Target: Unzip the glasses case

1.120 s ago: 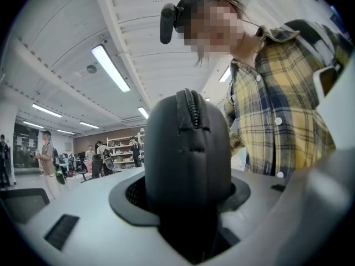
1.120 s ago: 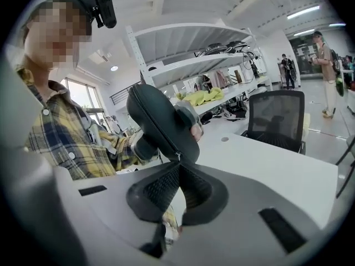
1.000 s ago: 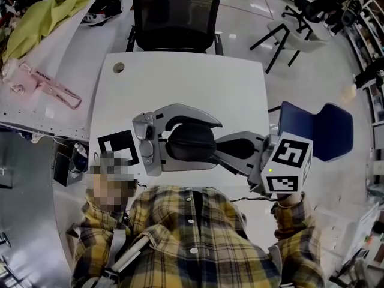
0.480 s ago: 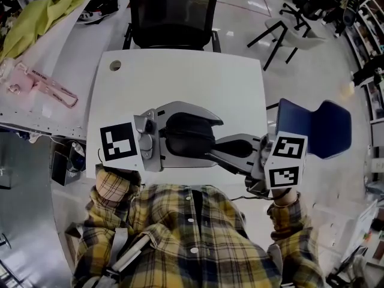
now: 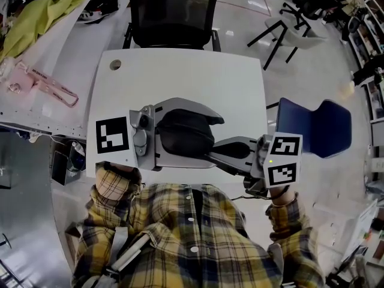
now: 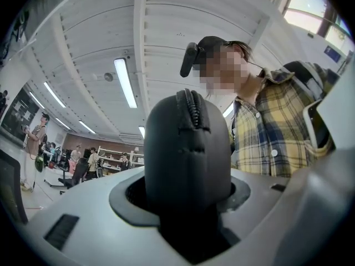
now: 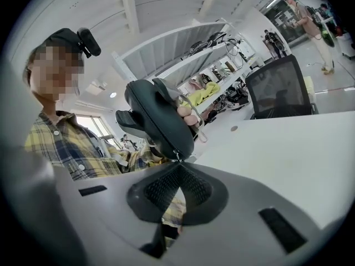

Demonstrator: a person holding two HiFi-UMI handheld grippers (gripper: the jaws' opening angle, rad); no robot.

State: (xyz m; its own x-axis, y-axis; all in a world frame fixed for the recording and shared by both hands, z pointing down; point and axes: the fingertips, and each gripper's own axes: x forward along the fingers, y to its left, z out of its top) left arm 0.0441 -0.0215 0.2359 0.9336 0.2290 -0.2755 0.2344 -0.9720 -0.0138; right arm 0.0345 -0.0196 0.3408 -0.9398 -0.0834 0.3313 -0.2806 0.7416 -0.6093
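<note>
A black zipped glasses case is held over the near edge of the white table. My left gripper is shut on the case from the left, one jaw above it and one below. In the left gripper view the case stands upright in that gripper, its zipper running over the top. My right gripper reaches in from the right. In the right gripper view that gripper is shut, its tips pinching the small zipper pull at the lower end of the case.
A black office chair stands at the table's far side and a blue chair to the right. A second table on the left carries a yellow-green cloth and a pink object. A cable hole marks the table's far left corner.
The left gripper has shifted left and slightly away with the case, which has turned a little. The right gripper has stayed at the case's near right end.
</note>
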